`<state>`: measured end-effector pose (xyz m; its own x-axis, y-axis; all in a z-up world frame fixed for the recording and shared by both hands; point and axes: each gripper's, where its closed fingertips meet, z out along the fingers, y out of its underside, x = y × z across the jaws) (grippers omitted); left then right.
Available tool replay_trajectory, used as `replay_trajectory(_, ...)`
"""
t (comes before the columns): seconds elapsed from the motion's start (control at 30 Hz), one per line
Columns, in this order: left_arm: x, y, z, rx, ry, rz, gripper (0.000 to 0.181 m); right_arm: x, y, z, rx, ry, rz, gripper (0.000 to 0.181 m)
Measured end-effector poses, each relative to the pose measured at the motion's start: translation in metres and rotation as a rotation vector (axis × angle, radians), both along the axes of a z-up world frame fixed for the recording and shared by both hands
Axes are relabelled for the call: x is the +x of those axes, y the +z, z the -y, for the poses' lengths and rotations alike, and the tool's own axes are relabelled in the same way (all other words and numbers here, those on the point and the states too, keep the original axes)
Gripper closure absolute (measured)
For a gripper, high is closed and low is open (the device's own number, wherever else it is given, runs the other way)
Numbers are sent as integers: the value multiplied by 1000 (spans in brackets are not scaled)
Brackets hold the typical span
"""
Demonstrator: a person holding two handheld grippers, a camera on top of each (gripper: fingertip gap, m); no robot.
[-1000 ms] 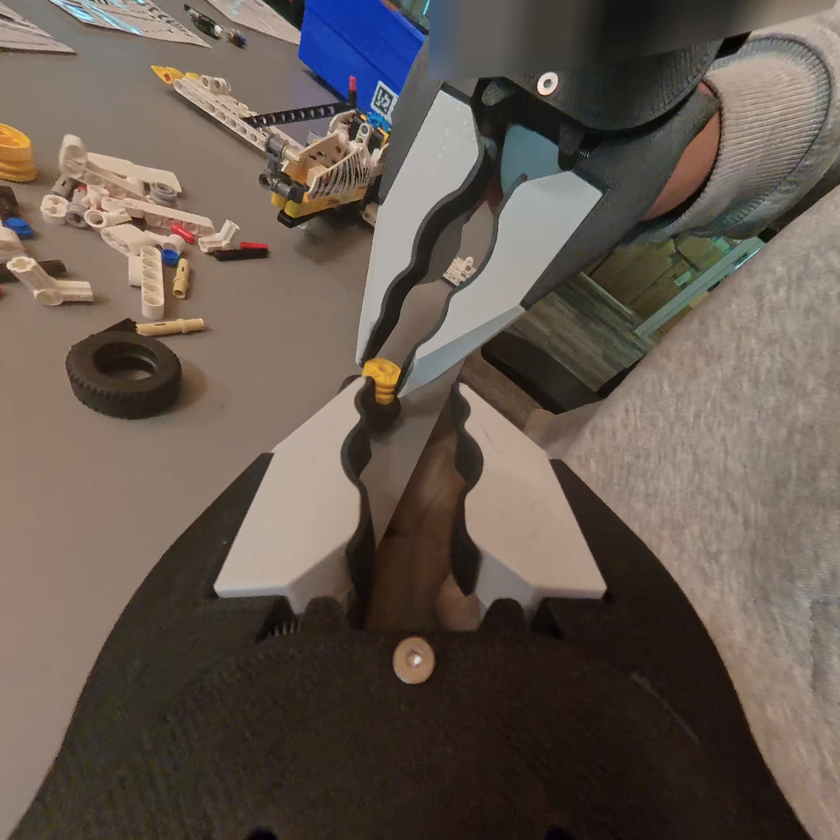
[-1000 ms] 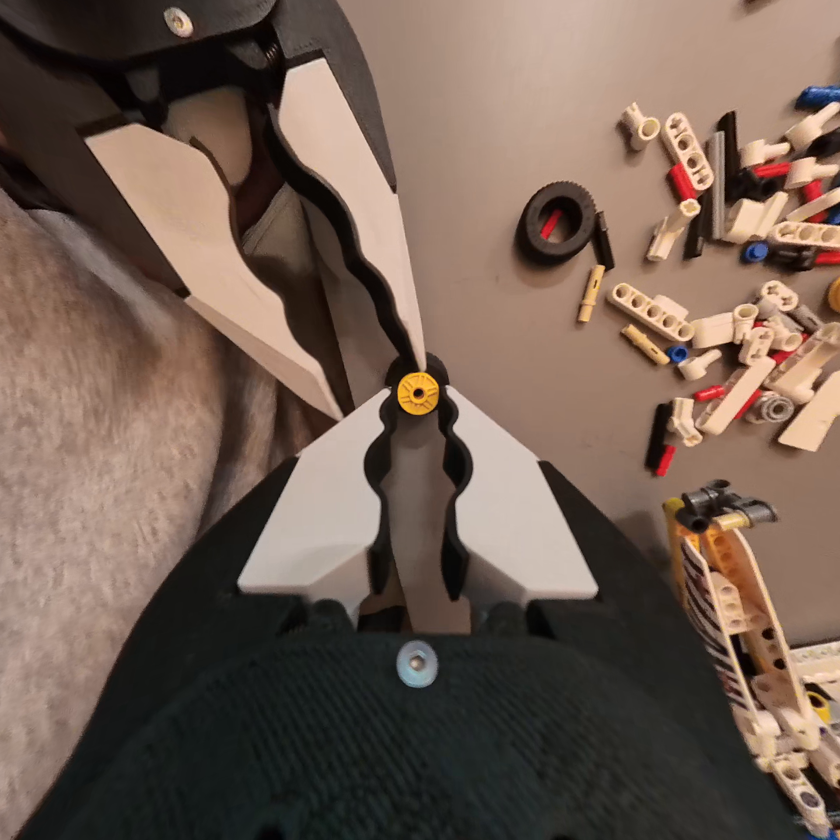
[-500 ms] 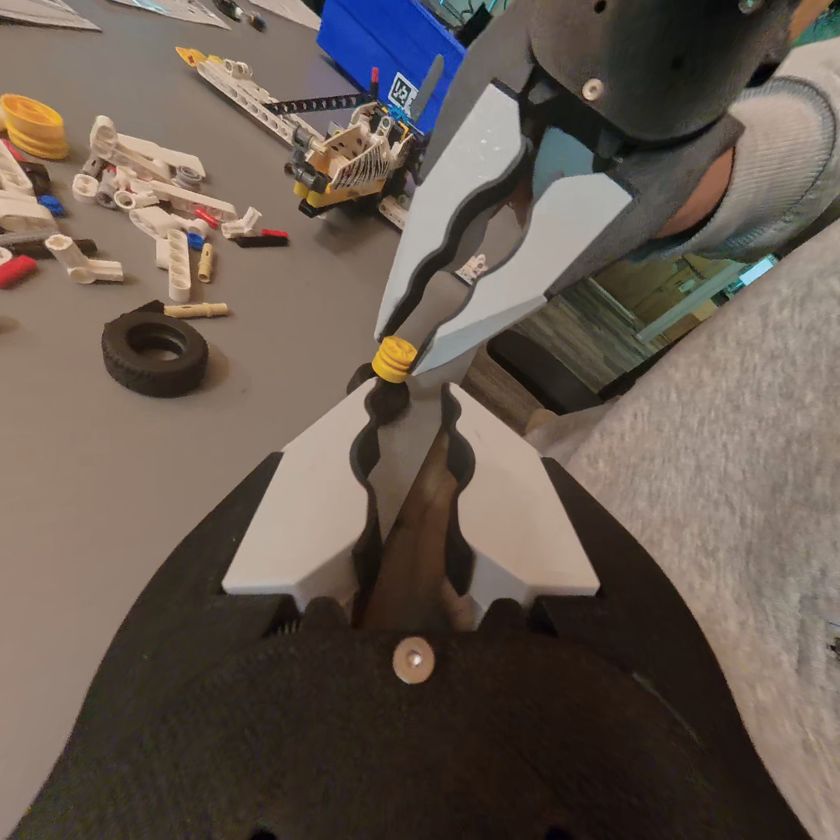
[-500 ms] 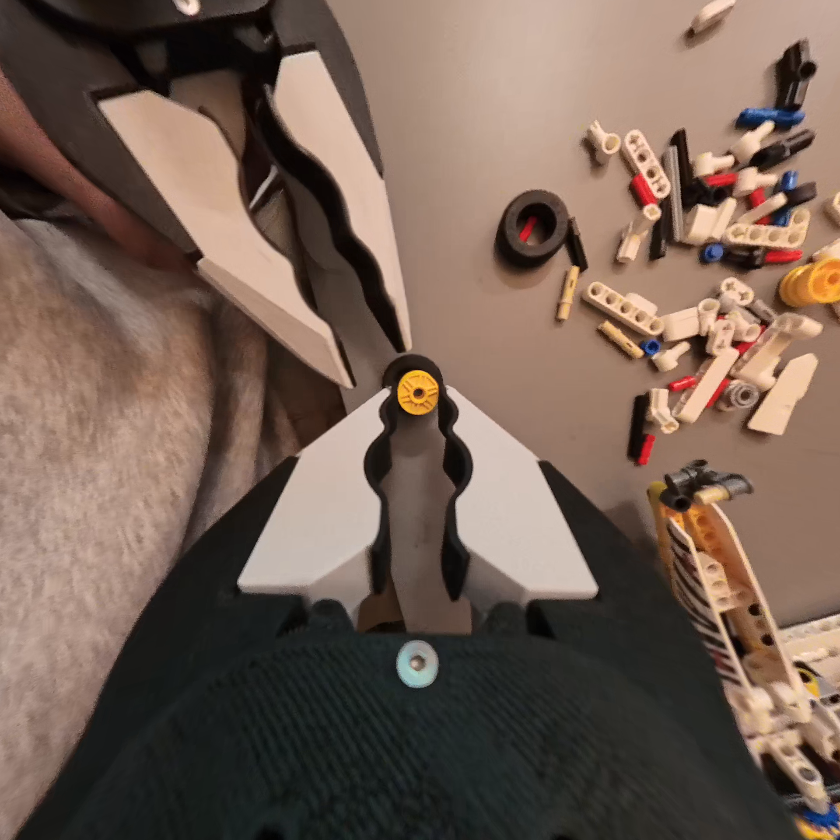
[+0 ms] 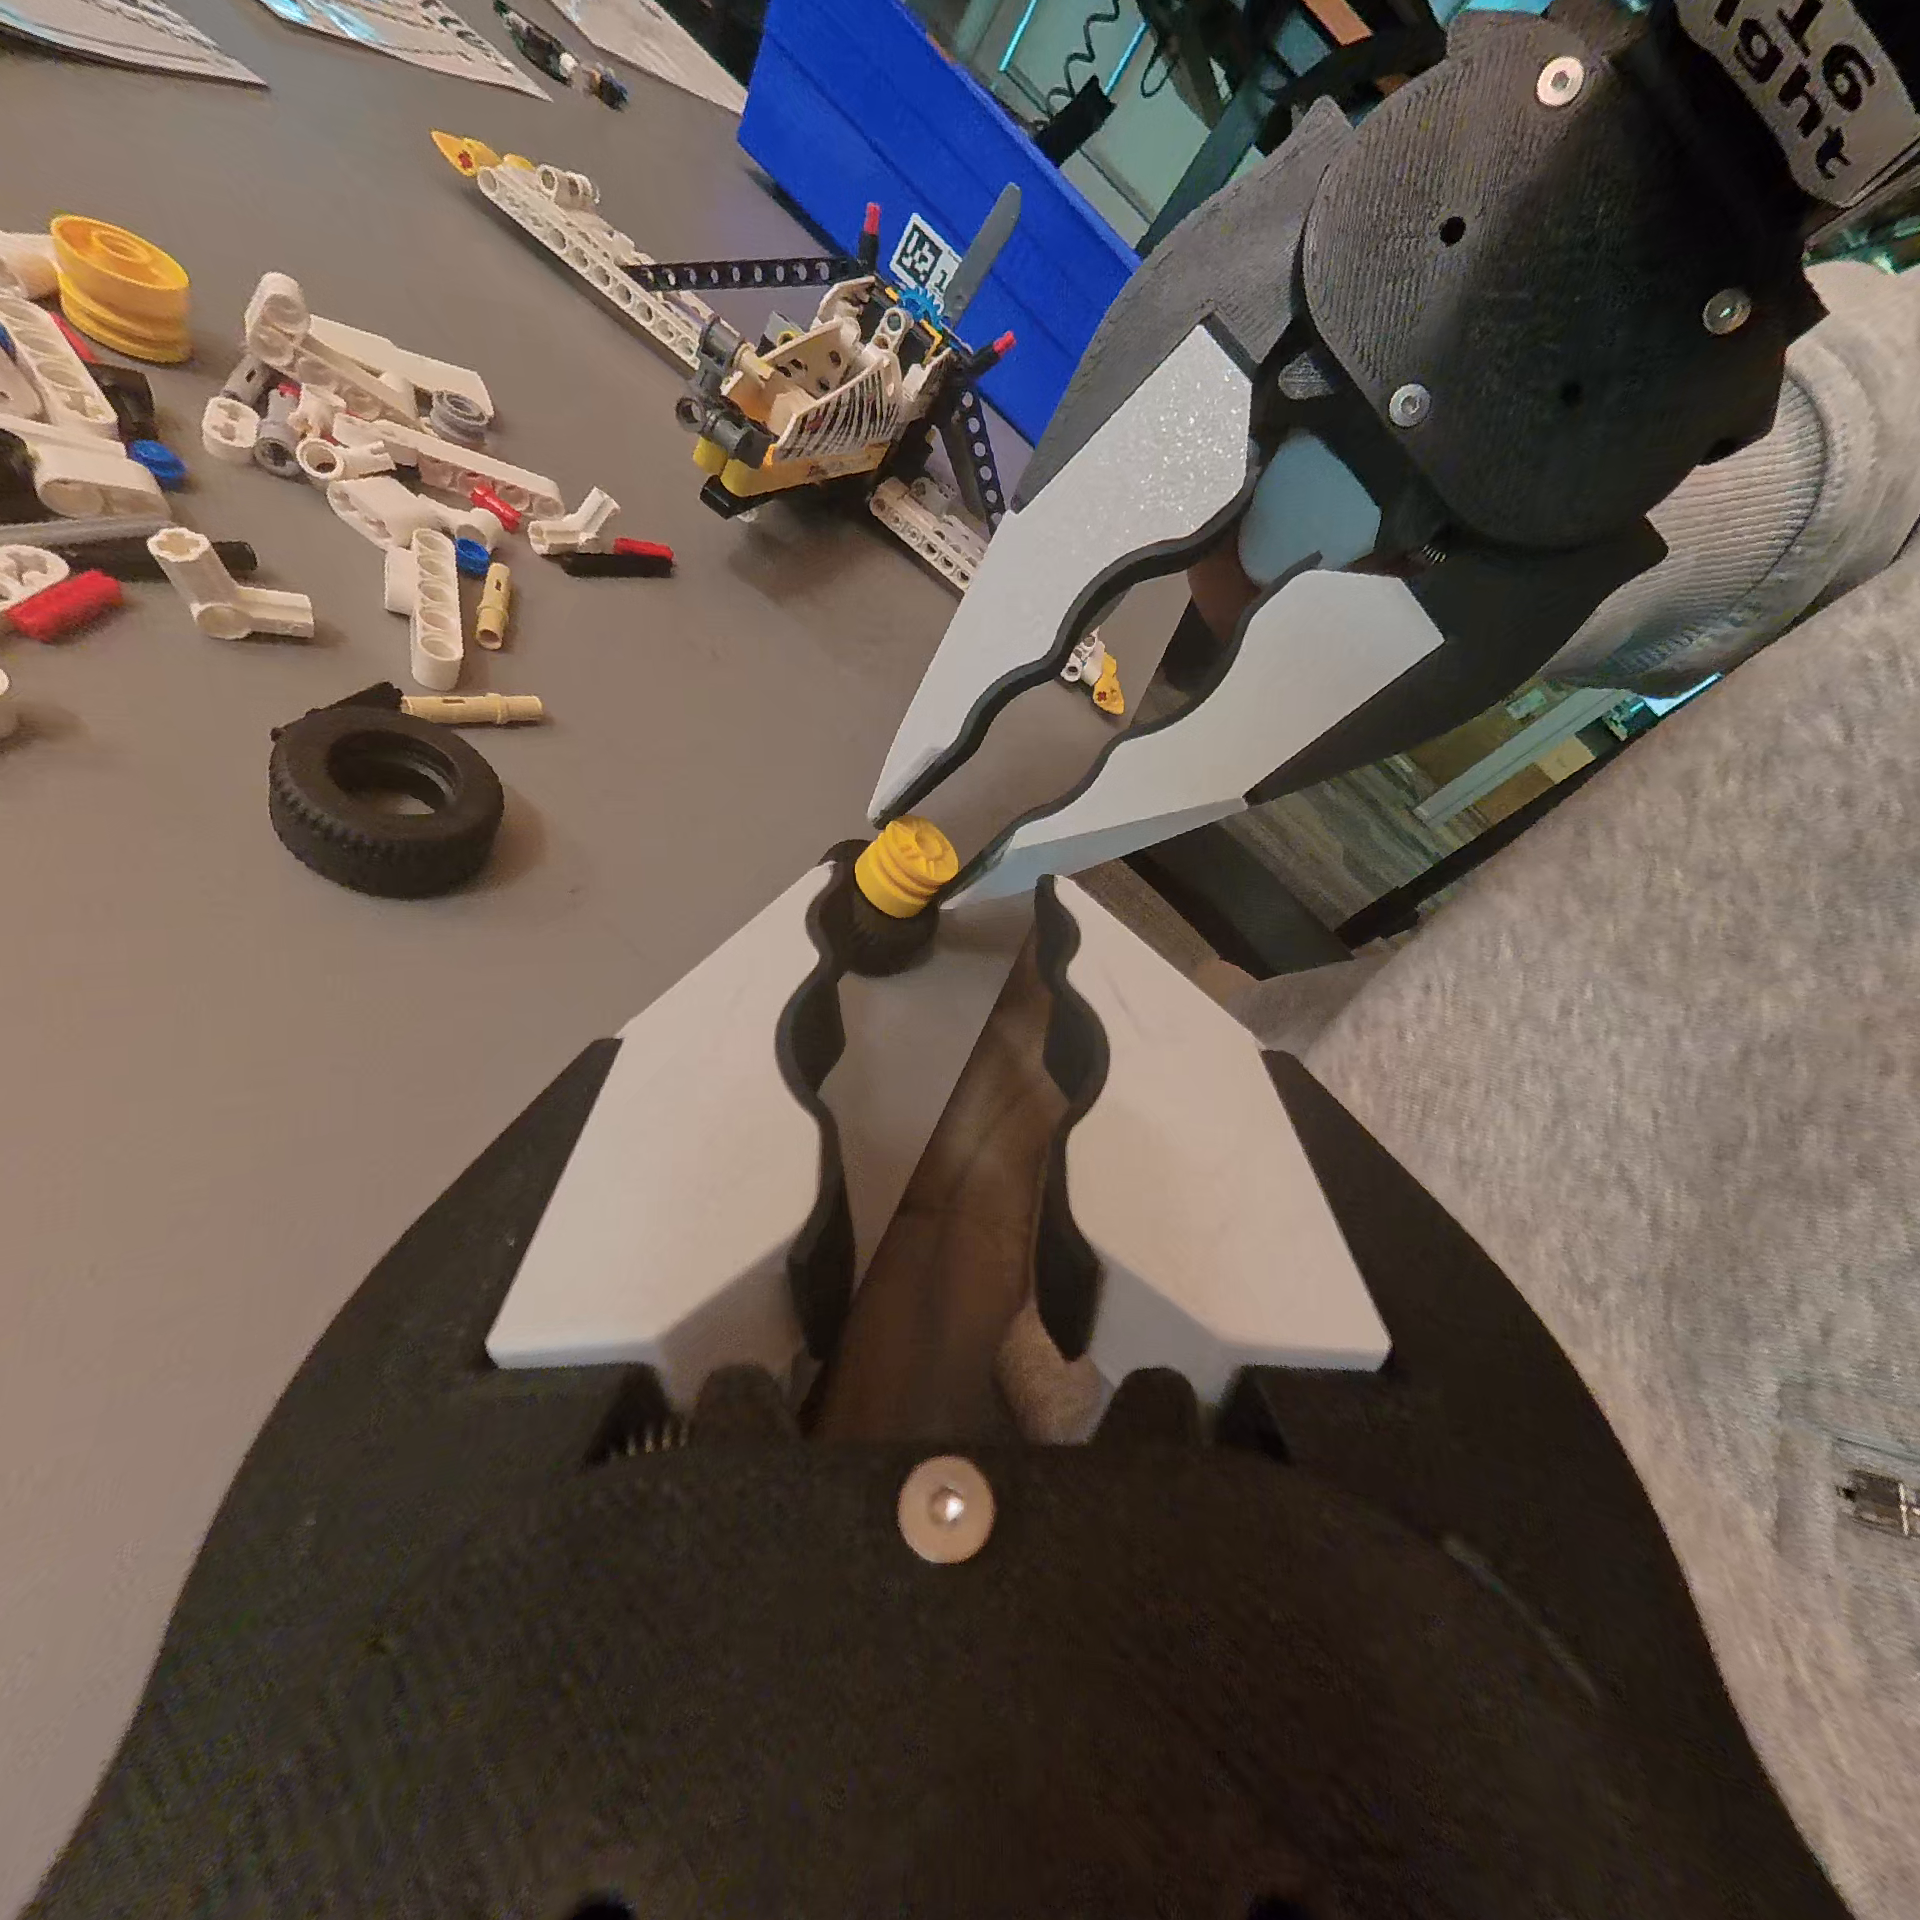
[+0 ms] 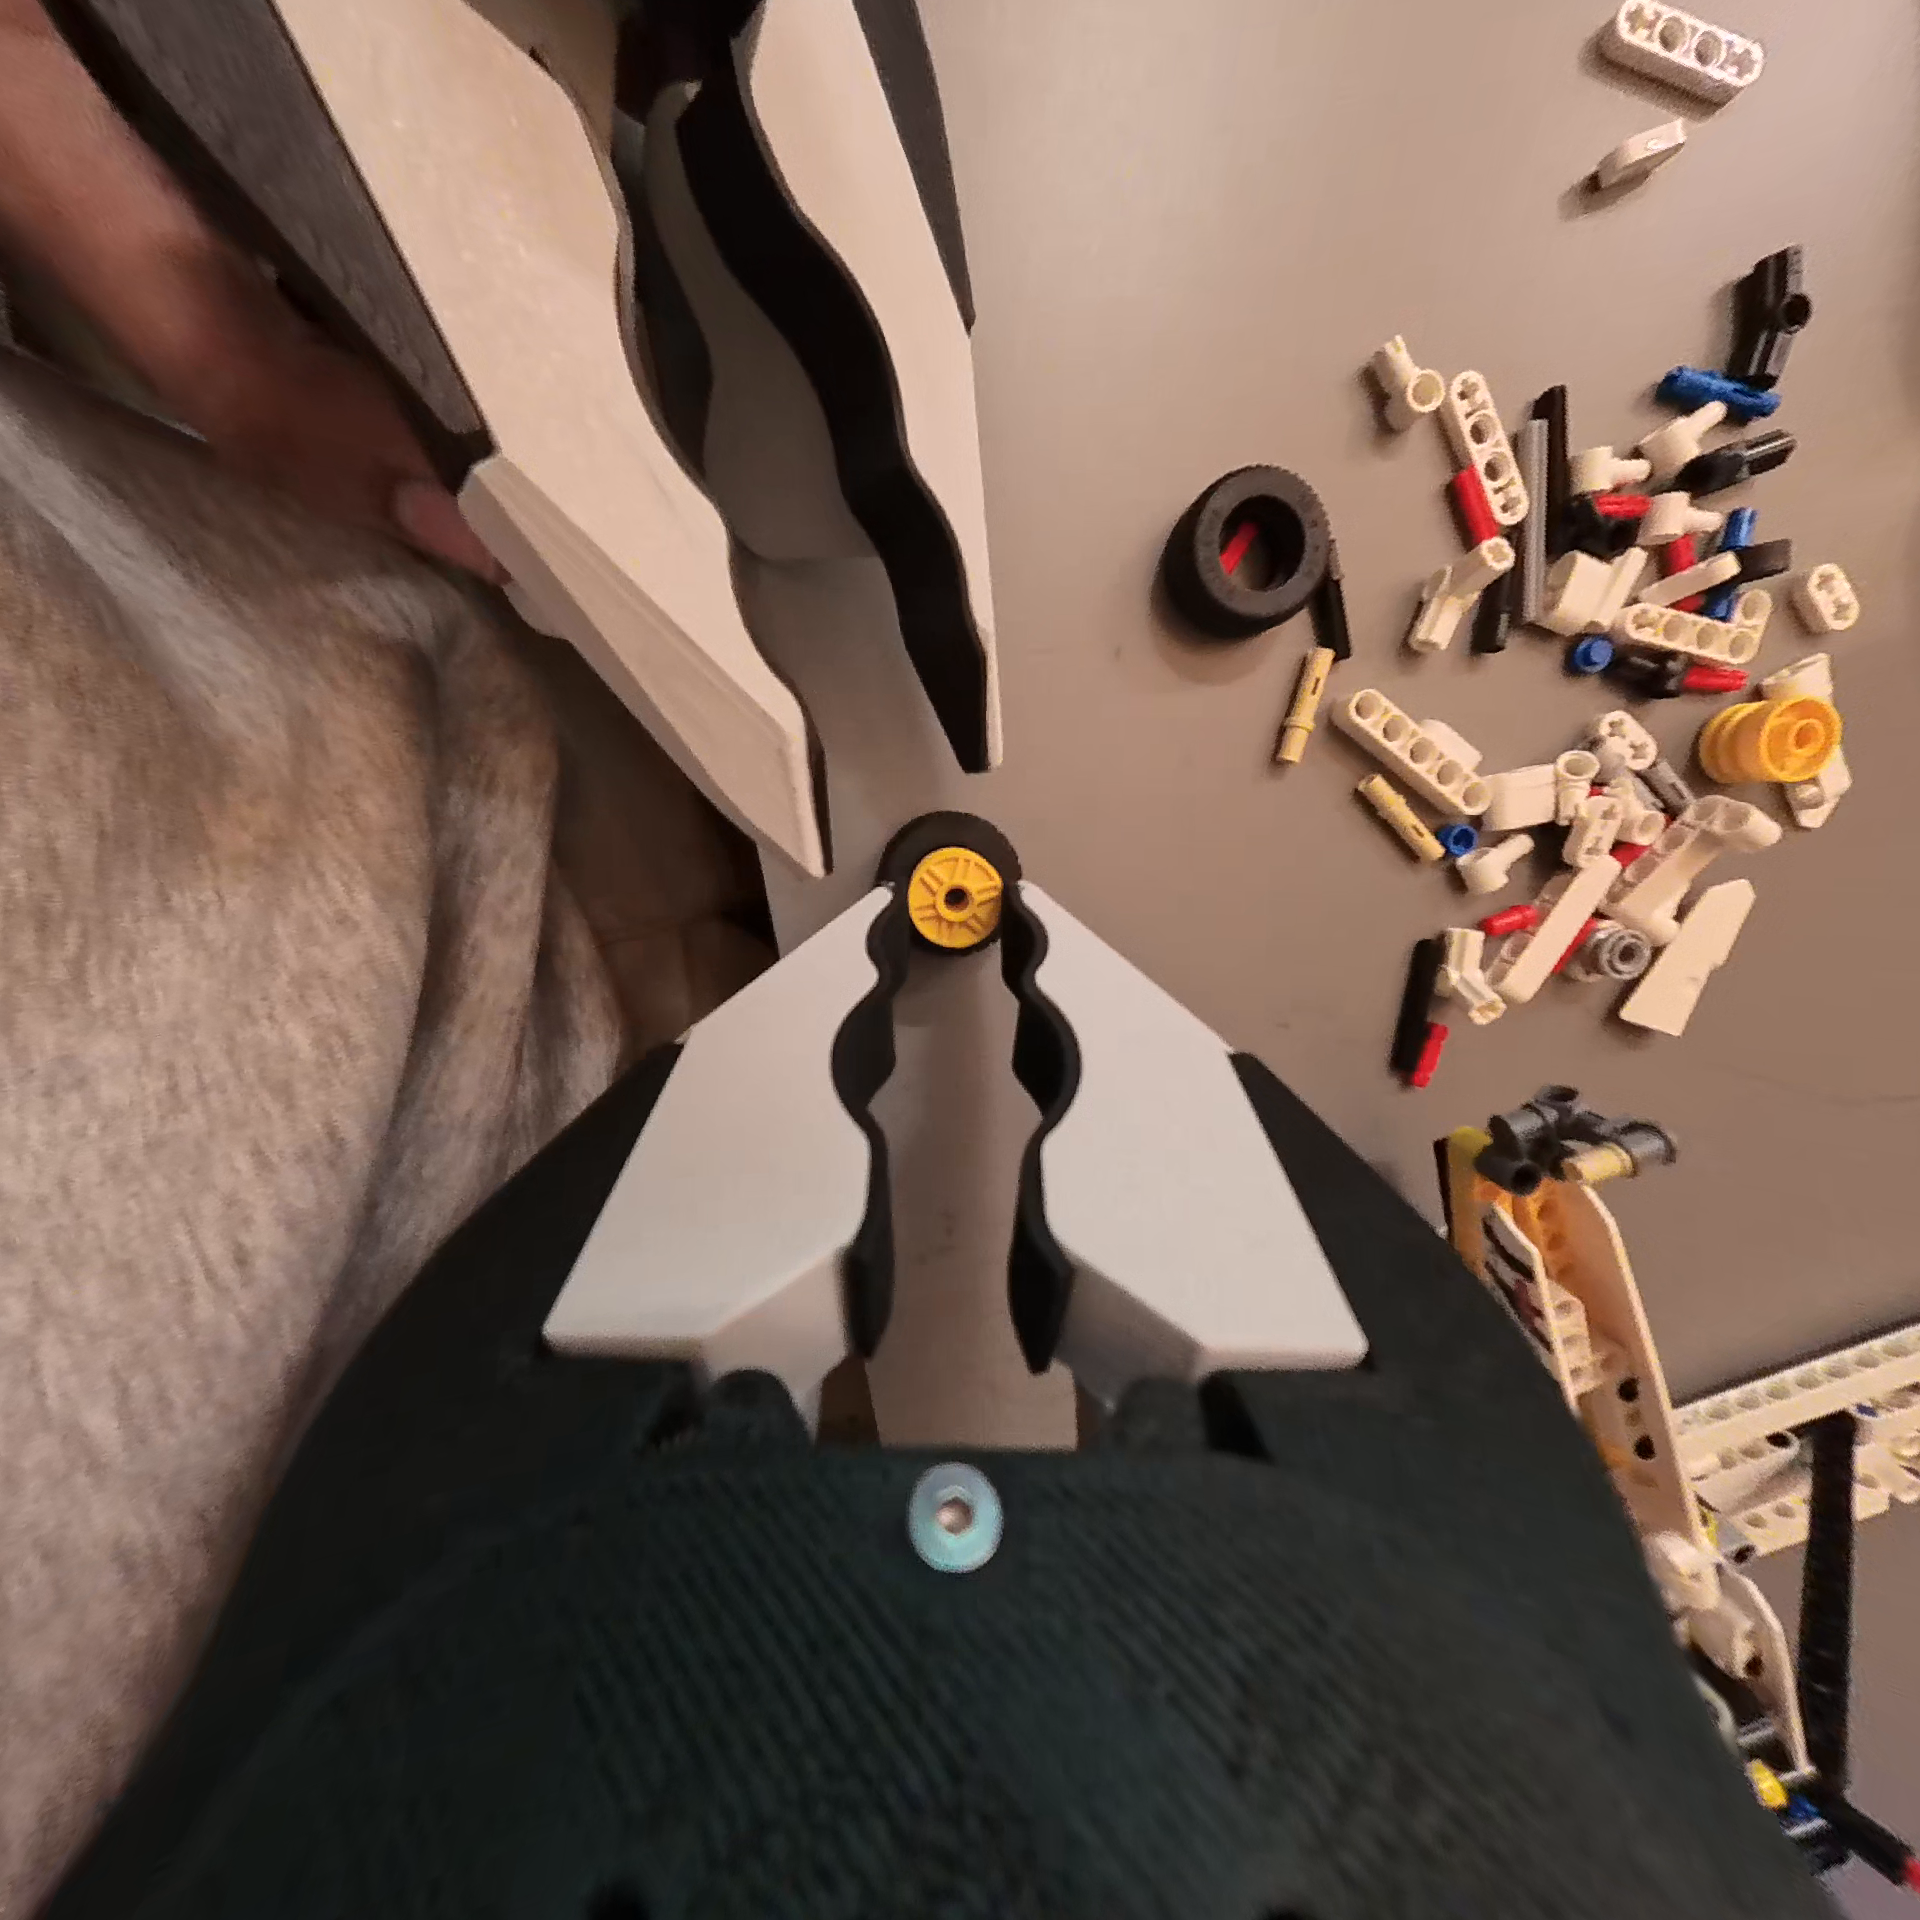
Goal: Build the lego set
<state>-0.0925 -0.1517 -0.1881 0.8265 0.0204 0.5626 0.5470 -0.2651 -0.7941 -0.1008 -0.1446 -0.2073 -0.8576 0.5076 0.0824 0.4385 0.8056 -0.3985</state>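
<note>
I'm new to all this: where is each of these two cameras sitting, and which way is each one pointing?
Left wrist view: sits on the left hand-held gripper, looks low across the grey table toward the half-built model; a grey sleeve shows.
Right wrist view: sits on the right hand-held gripper, looks down at loose pieces; a grey sweater shows.
Shared: the small yellow wheel pinched by the right hand-held gripper, the black tyre, both grippers.
</note>
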Motion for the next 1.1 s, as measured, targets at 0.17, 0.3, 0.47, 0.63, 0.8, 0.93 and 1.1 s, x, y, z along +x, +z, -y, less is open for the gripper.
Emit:
replay_trajectory(0.17,0,0,-1,1,2,4,149,0,-1,1,35,11,39,165)
replay_trajectory(0.3,0,0,-1,1,6,5,150,-1,-1,1,26,16,34,165)
replay_trajectory(0.47,-1,0,0,6,7,12,151,-1,-1,2,-11,-8,32,165)
replay_trajectory(0.63,-2,0,0,6,9,14,152,0,-1,1,-11,-1,26,165)
replay_trajectory(0.8,-3,-1,0,8,21,23,153,0,-1,2,-31,3,31,165)
replay_trajectory(0.93,-4,-1,0,5,42,24,155,0,-1,2,-49,13,9,165)
replay_trajectory(1.1,-7,-2,-4,9,68,61,163,-1,-1,3,-109,15,-23,165)
